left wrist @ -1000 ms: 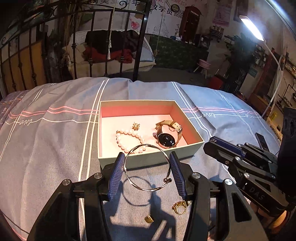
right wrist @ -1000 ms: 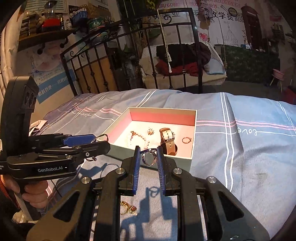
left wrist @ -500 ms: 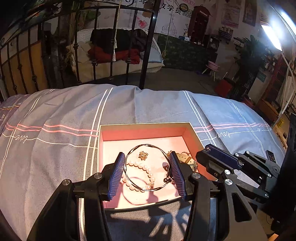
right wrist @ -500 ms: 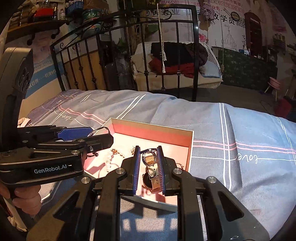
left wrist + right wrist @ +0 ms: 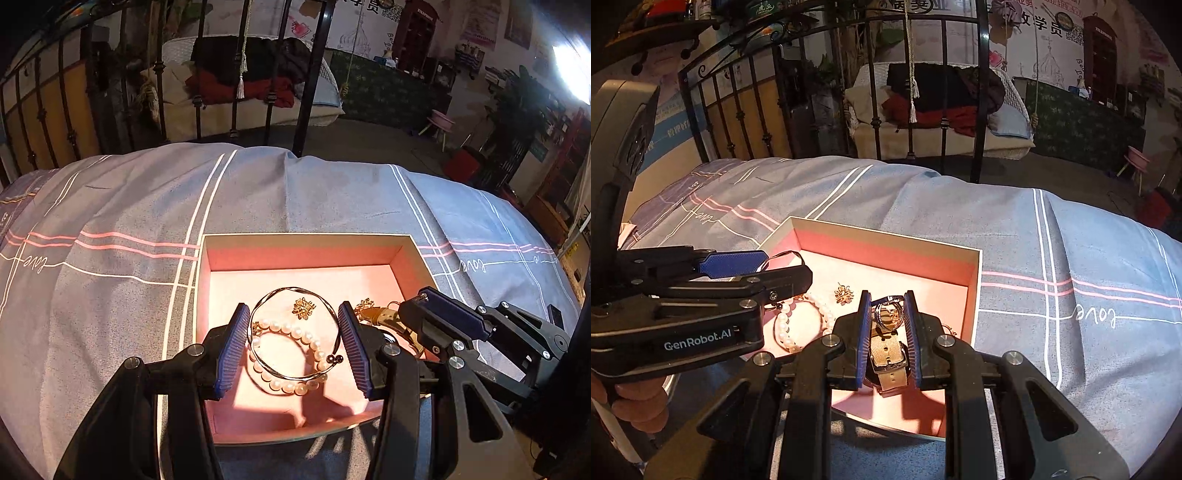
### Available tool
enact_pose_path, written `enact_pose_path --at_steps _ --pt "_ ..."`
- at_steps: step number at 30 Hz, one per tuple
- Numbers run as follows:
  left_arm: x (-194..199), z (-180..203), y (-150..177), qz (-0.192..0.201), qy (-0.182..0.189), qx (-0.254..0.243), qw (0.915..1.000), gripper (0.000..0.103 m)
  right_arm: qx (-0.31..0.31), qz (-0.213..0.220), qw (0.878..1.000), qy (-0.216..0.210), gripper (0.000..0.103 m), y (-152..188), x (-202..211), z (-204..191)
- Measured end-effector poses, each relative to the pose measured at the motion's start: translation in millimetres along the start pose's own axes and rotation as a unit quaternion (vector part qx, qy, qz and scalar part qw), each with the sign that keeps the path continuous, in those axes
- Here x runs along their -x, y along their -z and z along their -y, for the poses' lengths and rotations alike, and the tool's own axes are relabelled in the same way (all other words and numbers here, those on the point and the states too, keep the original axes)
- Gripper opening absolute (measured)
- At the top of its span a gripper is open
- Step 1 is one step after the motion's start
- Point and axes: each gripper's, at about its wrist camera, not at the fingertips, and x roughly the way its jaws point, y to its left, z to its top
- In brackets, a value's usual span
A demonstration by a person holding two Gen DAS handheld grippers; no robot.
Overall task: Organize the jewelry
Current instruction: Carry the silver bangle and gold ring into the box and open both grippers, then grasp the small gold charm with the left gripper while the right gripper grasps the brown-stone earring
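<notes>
A pink-lined open box [image 5: 295, 254] [image 5: 975, 280] sits on the bed. My left gripper [image 5: 293, 338] is shut on a thin silver bangle [image 5: 258, 314] and holds it above a pearl bracelet [image 5: 288, 386] and a gold flower earring [image 5: 304, 307] inside the box. My right gripper [image 5: 886, 319] is shut on a small dark beaded ring [image 5: 888, 301] above a beige-strap watch [image 5: 888, 354] in the box. The pearl bracelet [image 5: 783, 328] and the earring [image 5: 844, 293] also show in the right wrist view. The right gripper appears at the right of the left wrist view [image 5: 443, 317].
The box lies on a grey-blue striped bedspread [image 5: 110, 221] [image 5: 1071, 258]. A black iron bed frame [image 5: 306, 74] [image 5: 979, 92] stands behind the bed. A hand [image 5: 639, 402] grips the left gripper's handle.
Both grippers have moved forward from in front of the box to over its inside, each still holding its piece. The box now fills the lower middle of both views.
</notes>
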Motion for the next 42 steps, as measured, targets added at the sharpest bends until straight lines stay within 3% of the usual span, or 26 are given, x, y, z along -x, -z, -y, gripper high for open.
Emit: enact_pose_path --at_steps 12,14,17,24,30,39,42 --pt "4 -2 -2 0.000 0.000 0.003 1.0000 0.052 0.010 -0.005 1.000 -0.002 0.021 2 6 -6" --pt "14 -1 -1 0.010 -0.001 -0.001 1.0000 0.056 0.010 0.001 1.000 0.002 0.035 4 13 -7" --pt "33 1 7 0.025 0.010 -0.008 0.9996 0.059 0.006 0.011 1.000 0.003 0.043 14 30 -9" --pt "69 1 68 0.025 0.031 -0.021 0.9990 0.063 -0.030 0.001 0.999 -0.023 0.043 81 71 -15" --pt "78 0 128 -0.006 0.037 -0.028 0.9989 0.063 -0.028 -0.049 0.997 -0.057 0.043 136 83 -28" --pt "64 7 151 -0.017 0.011 -0.057 0.9982 0.063 0.025 -0.069 0.997 -0.034 0.041 137 73 -42" --pt "61 6 151 -0.017 0.007 -0.060 0.9980 0.063 0.042 -0.074 0.996 -0.028 0.035 132 65 -45"
